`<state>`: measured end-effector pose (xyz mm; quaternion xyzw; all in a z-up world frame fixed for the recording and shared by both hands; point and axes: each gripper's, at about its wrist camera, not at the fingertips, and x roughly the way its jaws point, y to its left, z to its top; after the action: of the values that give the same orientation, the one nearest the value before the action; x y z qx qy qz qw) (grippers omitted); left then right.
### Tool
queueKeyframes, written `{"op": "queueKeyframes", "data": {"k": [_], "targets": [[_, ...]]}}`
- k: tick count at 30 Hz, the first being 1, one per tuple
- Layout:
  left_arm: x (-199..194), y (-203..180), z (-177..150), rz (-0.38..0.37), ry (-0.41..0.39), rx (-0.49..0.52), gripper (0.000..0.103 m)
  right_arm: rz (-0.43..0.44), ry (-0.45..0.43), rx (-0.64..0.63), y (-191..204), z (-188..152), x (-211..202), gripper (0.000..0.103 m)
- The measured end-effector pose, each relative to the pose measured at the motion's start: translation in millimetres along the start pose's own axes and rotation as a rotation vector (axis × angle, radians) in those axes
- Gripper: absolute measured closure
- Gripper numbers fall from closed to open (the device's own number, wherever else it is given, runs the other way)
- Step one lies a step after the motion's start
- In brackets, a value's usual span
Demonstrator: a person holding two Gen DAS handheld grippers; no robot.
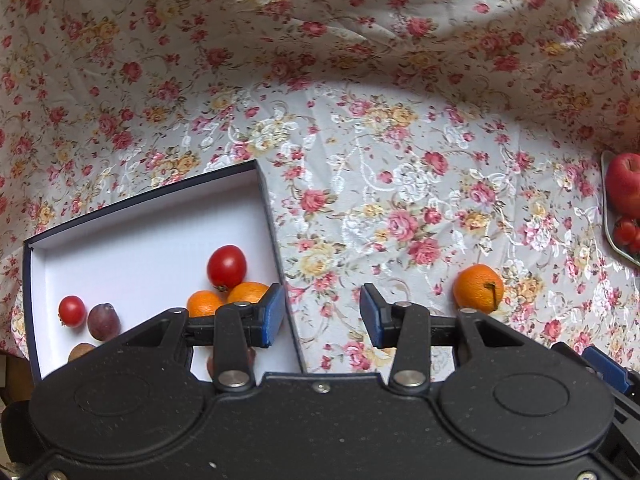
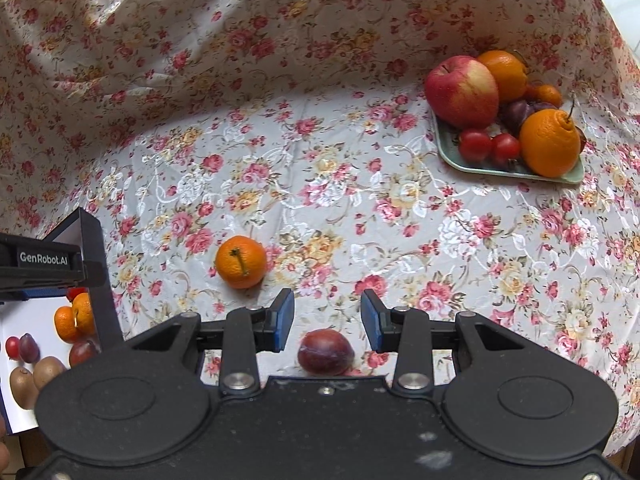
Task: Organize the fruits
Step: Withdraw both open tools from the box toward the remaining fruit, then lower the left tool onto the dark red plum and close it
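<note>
My right gripper (image 2: pixel 328 320) is open low over the floral cloth. A dark red plum (image 2: pixel 326 352) lies on the cloth between its fingers, behind the blue pads (image 2: pixel 285 318), untouched. A mandarin (image 2: pixel 241 262) with a stem sits on the cloth ahead and to the left. My left gripper (image 1: pixel 322 316) is open and empty above the right wall of a dark blue box (image 1: pixel 276 236) with a white inside. The box holds two tomatoes (image 1: pixel 226 266), a plum (image 1: pixel 103 322), mandarins (image 1: pixel 204 303) and kiwis (image 2: pixel 48 372). The same loose mandarin (image 1: pixel 478 288) lies right of the left gripper.
A pale green plate (image 2: pixel 508 170) at the far right carries an apple (image 2: pixel 462 92), oranges (image 2: pixel 550 144), tomatoes (image 2: pixel 476 145) and plums (image 2: pixel 518 114). Floral cloth (image 2: pixel 320 192) covers the table and rises behind it. The left tool's black housing (image 2: pixel 44 266) reaches over the box.
</note>
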<state>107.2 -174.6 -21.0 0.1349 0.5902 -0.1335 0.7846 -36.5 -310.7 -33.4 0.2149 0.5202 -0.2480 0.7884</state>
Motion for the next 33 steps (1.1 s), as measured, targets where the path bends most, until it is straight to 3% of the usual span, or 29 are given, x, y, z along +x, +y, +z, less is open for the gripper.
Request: {"op": "queueKeyframes", "data": {"k": [12,21,24,28,33], "targets": [[6,-78,-11,-0.077,0.051,0.096,0.052,-0.059,0.025,0.059,-75,-8,-2,0.063],[20,-130,-37,-0.090,0.105,0.213,0.052,-0.064,0.071,0.140,-126,-14,1,0.063],[26,-139,-48,-0.092,0.130,0.244,0.052,-0.044,0.077,0.166,-136,-16,-2,0.063],[23,-146,-54,-0.060,0.091,0.271,0.051,-0.031,0.087,0.178,-140,-17,-2,0.063],[22,-145,-54,-0.095,0.102,0.244,0.051,-0.015,0.094,0.161,-137,-20,-3,0.063]]}}
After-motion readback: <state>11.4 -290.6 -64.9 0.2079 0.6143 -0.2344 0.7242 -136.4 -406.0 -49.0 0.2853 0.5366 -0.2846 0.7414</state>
